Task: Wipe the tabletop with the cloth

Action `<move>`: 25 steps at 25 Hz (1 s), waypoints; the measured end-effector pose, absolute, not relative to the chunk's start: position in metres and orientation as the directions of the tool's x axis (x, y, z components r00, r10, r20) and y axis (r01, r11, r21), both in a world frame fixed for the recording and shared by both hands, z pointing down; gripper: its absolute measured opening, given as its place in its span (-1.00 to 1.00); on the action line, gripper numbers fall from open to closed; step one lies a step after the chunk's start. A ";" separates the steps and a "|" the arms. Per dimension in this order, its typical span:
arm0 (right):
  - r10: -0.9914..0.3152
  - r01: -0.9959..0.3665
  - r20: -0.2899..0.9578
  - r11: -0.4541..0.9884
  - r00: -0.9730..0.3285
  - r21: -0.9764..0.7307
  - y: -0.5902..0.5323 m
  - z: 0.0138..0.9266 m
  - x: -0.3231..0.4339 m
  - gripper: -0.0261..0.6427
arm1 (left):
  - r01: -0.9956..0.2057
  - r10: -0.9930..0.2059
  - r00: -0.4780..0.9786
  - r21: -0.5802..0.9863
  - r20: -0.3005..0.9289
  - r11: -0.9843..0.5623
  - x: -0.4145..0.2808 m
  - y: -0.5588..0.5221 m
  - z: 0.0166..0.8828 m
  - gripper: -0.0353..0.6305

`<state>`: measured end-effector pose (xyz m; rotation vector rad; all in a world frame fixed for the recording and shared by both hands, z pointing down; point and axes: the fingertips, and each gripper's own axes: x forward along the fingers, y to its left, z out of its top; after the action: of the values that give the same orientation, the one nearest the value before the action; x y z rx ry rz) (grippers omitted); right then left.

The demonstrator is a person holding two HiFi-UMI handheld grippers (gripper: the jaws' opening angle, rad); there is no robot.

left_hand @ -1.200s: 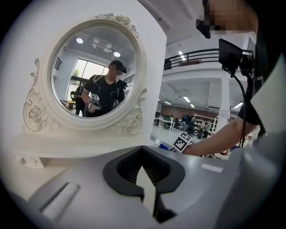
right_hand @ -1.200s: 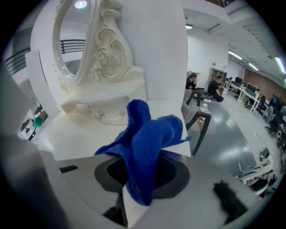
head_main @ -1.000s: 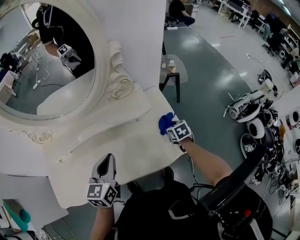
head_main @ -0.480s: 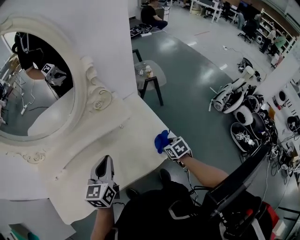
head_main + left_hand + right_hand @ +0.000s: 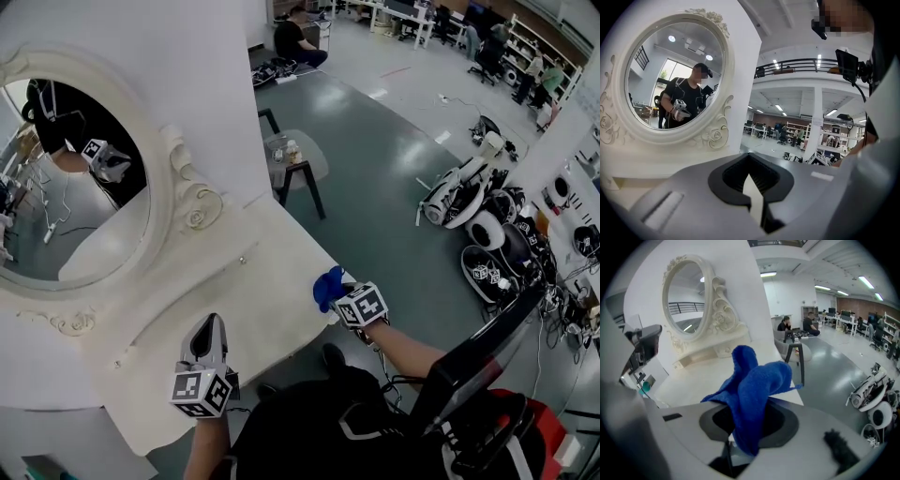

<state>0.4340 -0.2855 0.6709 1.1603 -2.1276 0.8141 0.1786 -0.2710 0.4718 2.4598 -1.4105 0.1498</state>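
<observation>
A blue cloth (image 5: pixel 326 285) bunches up from my right gripper (image 5: pixel 339 292), which is shut on it at the right edge of the white tabletop (image 5: pixel 244 300). In the right gripper view the cloth (image 5: pixel 754 390) stands up out of the jaws and covers them, with the tabletop (image 5: pixel 703 376) beyond. My left gripper (image 5: pixel 213 328) hovers over the table's front edge, its jaws drawn together with nothing in them. In the left gripper view, the left gripper (image 5: pixel 752 190) points toward the oval mirror (image 5: pixel 675 75).
The ornate mirror frame (image 5: pixel 183 187) rises along the back of the table. On the floor to the right stand a small glass side table (image 5: pixel 298 161) and a pile of helmets and gear (image 5: pixel 487 220). A black screen arm (image 5: pixel 473 361) is near my right elbow.
The head view has swung, so the table sits lower in frame. The right gripper with the cloth stays at the table's right edge, slightly nearer me. The left gripper has barely moved.
</observation>
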 end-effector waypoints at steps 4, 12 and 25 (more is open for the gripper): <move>-0.640 -0.847 0.567 0.478 -0.518 -0.234 -0.319 0.598 0.414 -0.59 | -0.868 -0.841 0.492 0.202 0.226 -0.453 0.170 -0.275 0.463 -0.87; -0.746 -0.789 0.268 0.602 -0.610 -0.121 -0.339 0.467 0.367 -0.60 | -0.889 -0.880 0.446 0.193 0.163 -0.414 0.150 -0.268 0.433 -0.87; -0.749 -0.775 0.209 0.623 -0.629 -0.104 -0.331 0.439 0.343 -0.62 | -0.913 -0.912 0.387 0.199 0.135 -0.357 0.126 -0.261 0.421 -0.87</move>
<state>0.3430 -0.3308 0.4390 1.2749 -2.6970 0.2772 0.1265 -0.2609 0.4214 2.4055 -1.6173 0.0010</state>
